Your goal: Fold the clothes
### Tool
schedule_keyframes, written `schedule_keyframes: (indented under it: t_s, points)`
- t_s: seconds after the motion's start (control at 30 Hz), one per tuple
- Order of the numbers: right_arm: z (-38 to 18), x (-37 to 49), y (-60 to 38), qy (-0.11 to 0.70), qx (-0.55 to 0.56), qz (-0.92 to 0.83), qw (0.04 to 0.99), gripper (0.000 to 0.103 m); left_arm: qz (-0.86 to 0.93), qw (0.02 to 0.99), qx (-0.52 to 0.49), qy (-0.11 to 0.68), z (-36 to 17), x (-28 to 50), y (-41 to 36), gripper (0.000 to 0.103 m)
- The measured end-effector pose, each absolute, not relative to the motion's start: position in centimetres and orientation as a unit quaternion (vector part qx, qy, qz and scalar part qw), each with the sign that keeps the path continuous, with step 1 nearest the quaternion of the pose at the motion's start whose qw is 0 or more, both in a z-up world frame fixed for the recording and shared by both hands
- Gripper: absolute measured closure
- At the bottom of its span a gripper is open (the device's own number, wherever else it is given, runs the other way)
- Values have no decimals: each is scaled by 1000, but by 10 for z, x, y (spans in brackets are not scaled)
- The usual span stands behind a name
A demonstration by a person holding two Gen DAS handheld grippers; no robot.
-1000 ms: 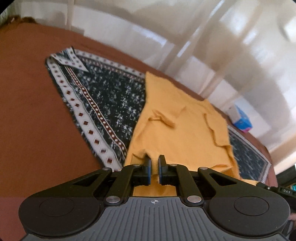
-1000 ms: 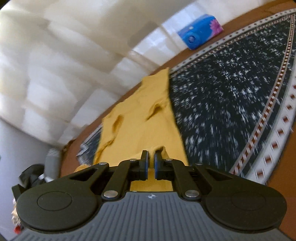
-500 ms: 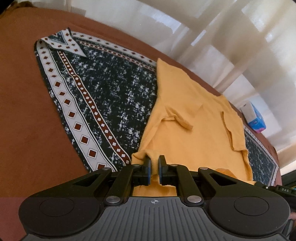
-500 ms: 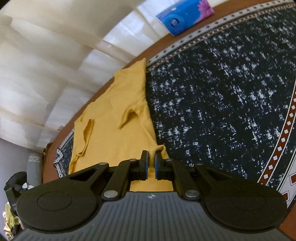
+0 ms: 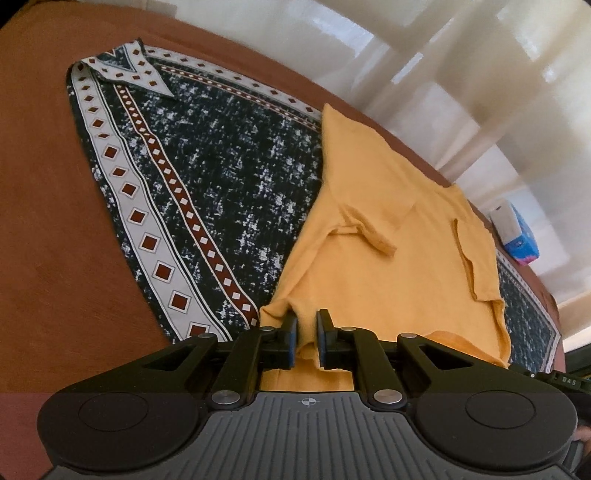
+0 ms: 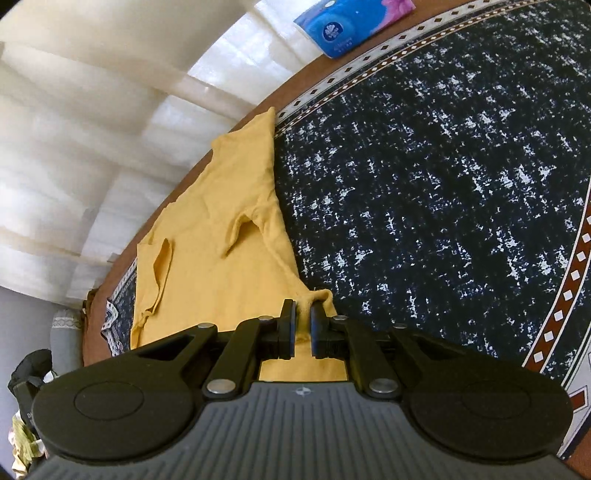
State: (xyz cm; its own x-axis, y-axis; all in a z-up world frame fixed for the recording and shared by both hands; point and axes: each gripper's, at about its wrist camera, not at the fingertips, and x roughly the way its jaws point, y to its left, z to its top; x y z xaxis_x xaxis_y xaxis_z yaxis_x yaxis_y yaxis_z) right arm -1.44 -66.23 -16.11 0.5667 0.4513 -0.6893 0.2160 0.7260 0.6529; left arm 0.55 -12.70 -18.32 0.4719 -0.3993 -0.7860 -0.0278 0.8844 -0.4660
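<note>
1. Looking along both grippers, I saw a brown surface (image 5: 55, 221) carrying a dark speckled cloth (image 5: 221, 177) with a diamond border, and pale curtains (image 5: 461, 74) hung behind it.
2. I counted one yellow shirt (image 5: 388, 266), one patterned cloth, one blue tissue pack (image 6: 347, 22) and two grippers.
3. The shirt lay flat on the cloth, sleeves folded inward.
4. My left gripper (image 5: 306, 334) had its jaws opening, with the shirt's near edge between them, the pads no longer pressing.
5. My right gripper (image 6: 302, 330) was clenched on a bunched corner of the shirt, right at the garment's near edge.
</note>
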Motion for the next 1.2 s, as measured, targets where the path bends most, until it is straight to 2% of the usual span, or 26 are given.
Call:
schedule_keyframes:
  t_s: [0.23,0.3,0.37,0.4,0.6,0.7,0.8,1.0,1.1,1.2]
  points:
    - [-160,-13,-663,457,367,72,807,92,-106,830,-216,504,-184,7,-130,75]
    - [-158,-13,-664,454,371,72,807,83,-103,829,-219,505,-182,8,-129,75]
    - [-154,-13,-667,439,381,69,810,69,-100,829,-220,505,-182,9,-130,74]
    - [-152,-12,-668,431,387,65,812,67,-98,829,-221,505,-182,10,-130,74]
    - [-143,-4,-671,410,384,56,825,67,-83,831,-248,490,-178,16,-132,65]
    - [-134,-4,-661,413,348,76,838,67,-69,838,-270,468,-170,18,-127,60]
    - [-124,-7,-646,422,290,107,852,67,-68,848,-271,451,-160,17,-124,60]
    - [-123,-11,-611,464,160,166,855,67,-153,859,-146,465,-153,11,-156,57]
    - [-132,-3,-603,471,141,157,857,67,-158,857,-96,480,-167,15,-175,56]
    - [-140,9,-600,470,132,140,861,71,-124,862,-96,482,-179,26,-178,56]
